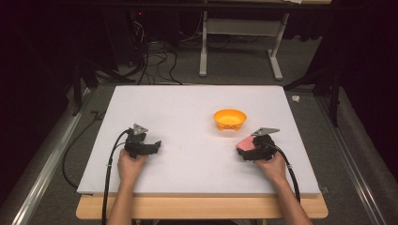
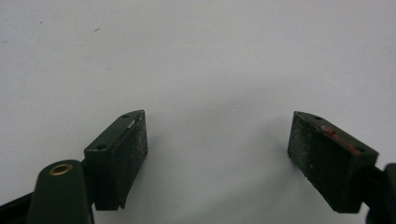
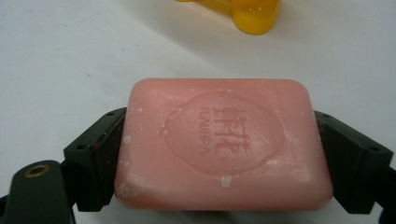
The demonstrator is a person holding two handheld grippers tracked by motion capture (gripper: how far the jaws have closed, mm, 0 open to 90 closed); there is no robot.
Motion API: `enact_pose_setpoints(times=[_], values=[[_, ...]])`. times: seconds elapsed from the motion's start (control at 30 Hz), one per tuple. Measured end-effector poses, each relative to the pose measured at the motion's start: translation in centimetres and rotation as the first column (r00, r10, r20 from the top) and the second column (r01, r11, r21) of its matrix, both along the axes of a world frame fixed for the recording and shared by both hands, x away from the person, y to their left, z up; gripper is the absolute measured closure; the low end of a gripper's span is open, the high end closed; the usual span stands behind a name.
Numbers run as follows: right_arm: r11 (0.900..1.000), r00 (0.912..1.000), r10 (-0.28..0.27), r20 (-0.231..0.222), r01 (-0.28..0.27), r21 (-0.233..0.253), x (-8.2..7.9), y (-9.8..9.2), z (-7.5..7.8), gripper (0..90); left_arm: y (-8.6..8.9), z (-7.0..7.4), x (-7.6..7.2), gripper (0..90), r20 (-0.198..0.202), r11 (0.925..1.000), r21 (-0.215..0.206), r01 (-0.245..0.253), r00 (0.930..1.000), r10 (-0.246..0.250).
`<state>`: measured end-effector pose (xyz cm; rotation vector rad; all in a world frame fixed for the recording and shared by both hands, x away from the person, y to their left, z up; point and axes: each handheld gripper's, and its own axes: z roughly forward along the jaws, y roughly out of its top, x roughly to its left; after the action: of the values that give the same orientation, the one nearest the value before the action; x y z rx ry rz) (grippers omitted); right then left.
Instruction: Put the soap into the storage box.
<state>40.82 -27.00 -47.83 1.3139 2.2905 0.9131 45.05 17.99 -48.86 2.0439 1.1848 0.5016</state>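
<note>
pink soap (image 3: 219, 144) near orange bowl (image 1: 230, 119)

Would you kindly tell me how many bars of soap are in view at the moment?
1. The pink soap bar is clamped between the jaws of the right gripper, near the orange bowl on the white table.

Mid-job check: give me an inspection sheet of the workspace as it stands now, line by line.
Surface: white board on a wooden table, bare apart from items below.
Job's things: pink soap bar with an embossed stamp; orange bowl upright, apart from the soap.
Clutter: nothing seen on the board.
Grippers: left claw open, nothing between its jaws, low over the board; right claw shut on the soap bar's two ends.
Cables: one black cable trails from each claw off the near edge.
Surroundings: dark room, floor cables, grey frame legs behind.
</note>
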Motion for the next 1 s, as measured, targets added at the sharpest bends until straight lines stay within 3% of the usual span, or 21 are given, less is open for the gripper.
enact_pose_setpoints(times=[0.7, 1.0], values=[[0.997, 0.9991, -0.04, 0.013, 0.04, 0.059, -1.1, -0.5, 1.4, 13.6, 0.0, 0.0, 0.0, 20.3, 0.0, 1.0, 0.002, -0.001, 1.0, 0.001], [0.997, 0.9985, -0.04, 0.037, 0.037, 0.071, -1.5, -0.4, 3.1, 13.7, 0.0, 0.0, 0.0, 20.3, 0.0, 1.0, 0.001, -0.002, 1.0, 0.002]])
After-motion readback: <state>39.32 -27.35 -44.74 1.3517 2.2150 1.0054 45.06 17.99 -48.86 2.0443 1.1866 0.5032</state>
